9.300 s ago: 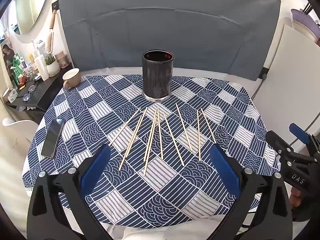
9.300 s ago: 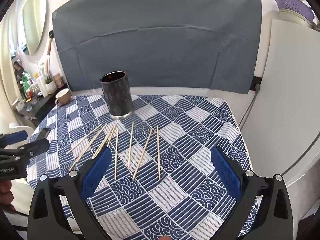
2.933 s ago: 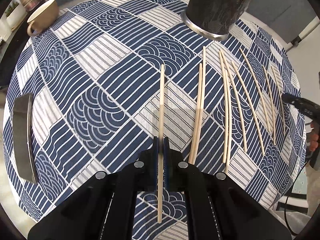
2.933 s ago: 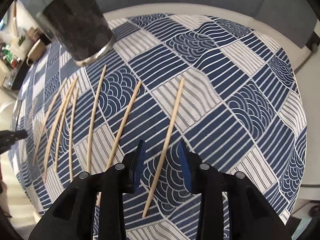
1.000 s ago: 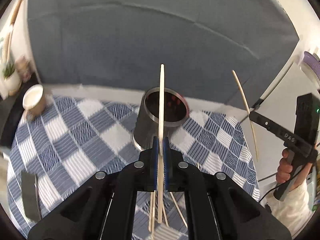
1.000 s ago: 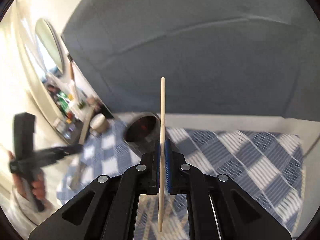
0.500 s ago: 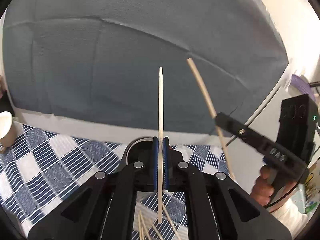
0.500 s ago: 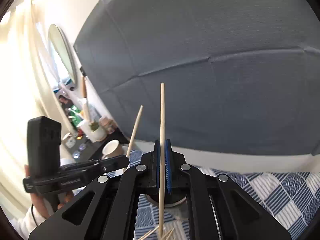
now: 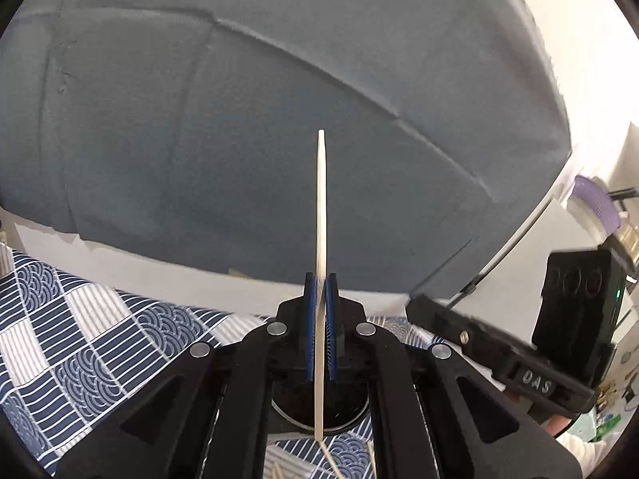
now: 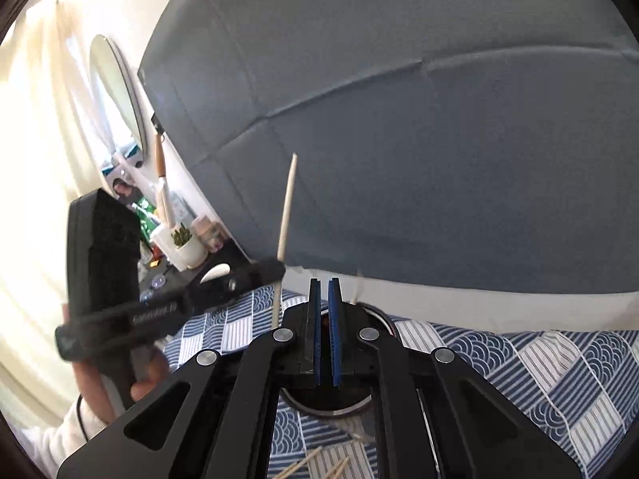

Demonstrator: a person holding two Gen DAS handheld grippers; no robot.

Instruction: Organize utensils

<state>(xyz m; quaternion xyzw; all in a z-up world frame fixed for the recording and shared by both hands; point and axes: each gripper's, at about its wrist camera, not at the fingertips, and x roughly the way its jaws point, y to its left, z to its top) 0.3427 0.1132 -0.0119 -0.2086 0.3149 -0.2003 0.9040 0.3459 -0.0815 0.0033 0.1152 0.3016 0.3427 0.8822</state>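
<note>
**Markings.** The right tool [image 10: 324,283] carries white lettering "DAS" on its arm, legible in the left wrist view. A small green light shows on its body. The lettering on the arm of the left tool [image 9: 320,279] is blurred and cannot be read.

**Tool state.** The left tool is clamped on one chopstick [image 9: 322,215]. The stick stands upright between the blue pads, and its lower end hangs over the mouth of the dark holder [image 9: 343,409]. The pads of the right tool are drawn together to a narrow slit, and nothing shows between them. This tool also sits directly above the holder. A pale blurred streak rises just behind the holder's rim; what it is cannot be told.

**Surroundings.**
- The holder stands on a bench covered by a blue-and-white patterned cloth [image 9: 92,343].
- Loose chopsticks [image 10: 307,465] lie on the cloth in front of the holder.
- A grey backdrop sheet [image 9: 239,119] hangs behind the holder.
- To the left of the holder are an oval mirror [image 10: 116,92], a potted plant [image 10: 184,244] and small bottles.
- A hand [image 10: 145,371] grips the left tool beside the holder.

**Obstruction.** Each tool's black fingers cover most of the holder; only its inside and base ring show.
</note>
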